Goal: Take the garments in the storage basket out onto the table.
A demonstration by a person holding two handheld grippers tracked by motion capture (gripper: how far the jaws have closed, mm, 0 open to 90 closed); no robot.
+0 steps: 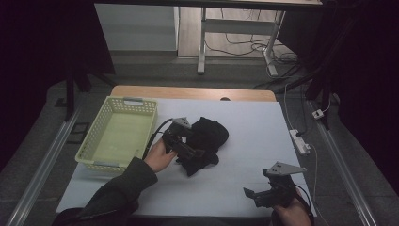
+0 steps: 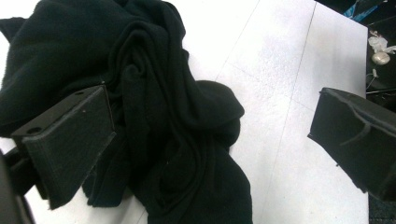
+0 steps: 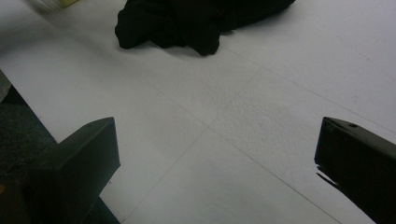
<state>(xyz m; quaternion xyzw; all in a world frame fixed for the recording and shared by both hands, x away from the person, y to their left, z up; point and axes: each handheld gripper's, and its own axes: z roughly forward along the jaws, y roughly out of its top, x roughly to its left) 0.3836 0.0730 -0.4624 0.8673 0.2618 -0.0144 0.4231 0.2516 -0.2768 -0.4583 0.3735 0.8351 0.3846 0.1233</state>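
Observation:
A crumpled black cloth lies in the middle of the white table top. My left gripper is down at the cloth's left side, held by a hand in a dark sleeve. In the left gripper view the left gripper is open wide: its left jaw rests against the cloth's folds and its right jaw stands over bare table. My right gripper hovers near the front right edge, open and empty. The right gripper view has that gripper over bare table with the cloth farther off.
A pale green slotted basket stands empty at the table's left side. A white power strip with cables lies on the floor past the right edge. Desk legs and wires stand beyond the far edge.

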